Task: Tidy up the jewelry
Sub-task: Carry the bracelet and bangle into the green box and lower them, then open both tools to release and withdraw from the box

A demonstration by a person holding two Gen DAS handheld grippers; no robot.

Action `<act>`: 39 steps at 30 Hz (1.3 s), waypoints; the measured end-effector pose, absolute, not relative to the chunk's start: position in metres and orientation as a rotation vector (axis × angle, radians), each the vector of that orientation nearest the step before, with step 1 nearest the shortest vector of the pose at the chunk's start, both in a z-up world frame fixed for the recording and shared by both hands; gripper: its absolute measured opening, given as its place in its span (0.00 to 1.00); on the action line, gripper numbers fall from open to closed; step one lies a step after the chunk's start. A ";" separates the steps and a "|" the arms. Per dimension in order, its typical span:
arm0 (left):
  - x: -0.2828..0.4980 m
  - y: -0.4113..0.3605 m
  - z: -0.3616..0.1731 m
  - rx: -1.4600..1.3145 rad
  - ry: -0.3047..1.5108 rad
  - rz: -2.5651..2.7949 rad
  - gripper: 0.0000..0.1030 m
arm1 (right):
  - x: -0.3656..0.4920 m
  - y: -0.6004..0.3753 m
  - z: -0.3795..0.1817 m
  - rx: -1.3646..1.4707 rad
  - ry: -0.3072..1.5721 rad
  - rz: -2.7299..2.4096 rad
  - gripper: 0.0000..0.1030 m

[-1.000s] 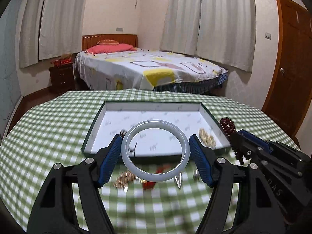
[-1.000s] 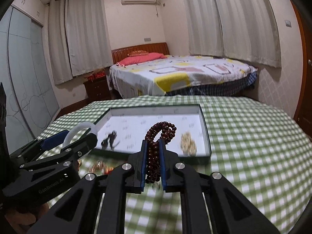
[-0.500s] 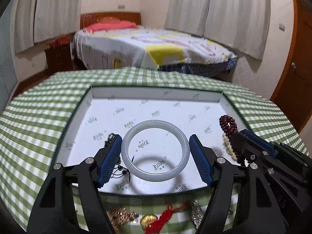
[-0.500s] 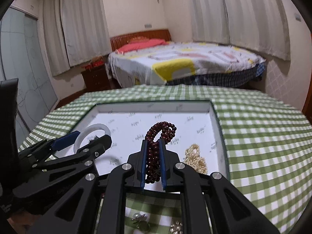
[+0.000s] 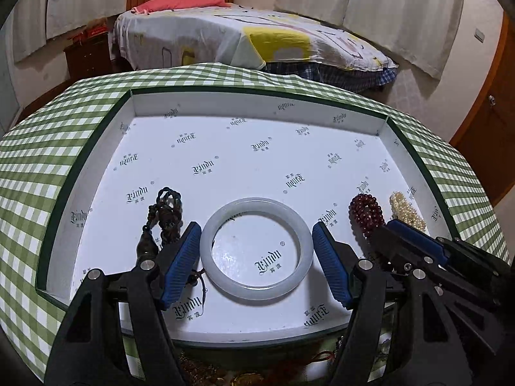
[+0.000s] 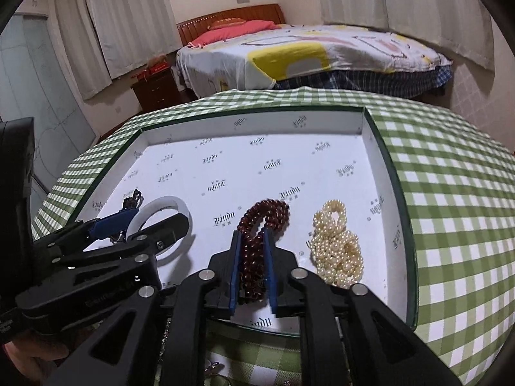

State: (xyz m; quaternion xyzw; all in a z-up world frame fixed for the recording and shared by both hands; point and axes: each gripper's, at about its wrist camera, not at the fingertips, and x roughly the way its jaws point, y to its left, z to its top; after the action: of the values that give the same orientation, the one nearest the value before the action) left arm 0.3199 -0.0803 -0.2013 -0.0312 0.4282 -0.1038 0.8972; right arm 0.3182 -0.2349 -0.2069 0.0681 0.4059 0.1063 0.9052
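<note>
A white bangle (image 5: 257, 291) sits between the blue pads of my left gripper (image 5: 256, 228), which is shut on it low over the floor of the white tray (image 5: 257, 106). My right gripper (image 6: 252, 233) has a dark red bead bracelet (image 6: 267, 212) between its pads. Its jaws are opening, and the bracelet's far end rests on the tray floor. The right wrist view shows the left gripper (image 6: 154, 217) and bangle (image 6: 167, 201) at left. A pearl strand (image 6: 334, 247) lies just right of the red beads. A dark beaded string (image 5: 165, 215) lies left of the bangle.
The tray (image 6: 257, 122) has a dark green rim and stands on a green checked tablecloth (image 6: 450, 225). Small gold and red pieces (image 5: 244, 379) lie on the cloth before the tray's near wall. A bed stands beyond the table. A hand (image 6: 19, 357) shows at lower left.
Both grippers came forward and down, from short of the tray's near wall to low over its floor. The right jaws have widened around the red beads.
</note>
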 end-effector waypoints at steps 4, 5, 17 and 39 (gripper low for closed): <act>0.319 -0.081 -0.201 -0.064 0.887 -0.217 0.67 | 0.319 -0.236 -0.207 0.149 0.838 0.218 0.28; 0.319 -0.081 -0.201 -0.064 0.887 -0.218 0.67 | 0.318 -0.236 -0.207 0.148 0.836 0.218 0.28; 0.313 -0.079 -0.190 -0.083 0.857 -0.234 0.68 | 0.313 -0.238 -0.199 0.144 0.795 0.203 0.36; 0.234 -0.039 -0.135 -0.125 0.627 -0.157 0.68 | 0.236 -0.256 -0.162 0.109 0.630 0.100 0.36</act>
State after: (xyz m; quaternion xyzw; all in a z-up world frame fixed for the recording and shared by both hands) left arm 0.2337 -0.0393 -0.1347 -0.0614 0.3080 -0.0771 0.9463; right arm 0.2360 -0.2562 -0.1618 0.0536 0.3096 0.0491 0.9481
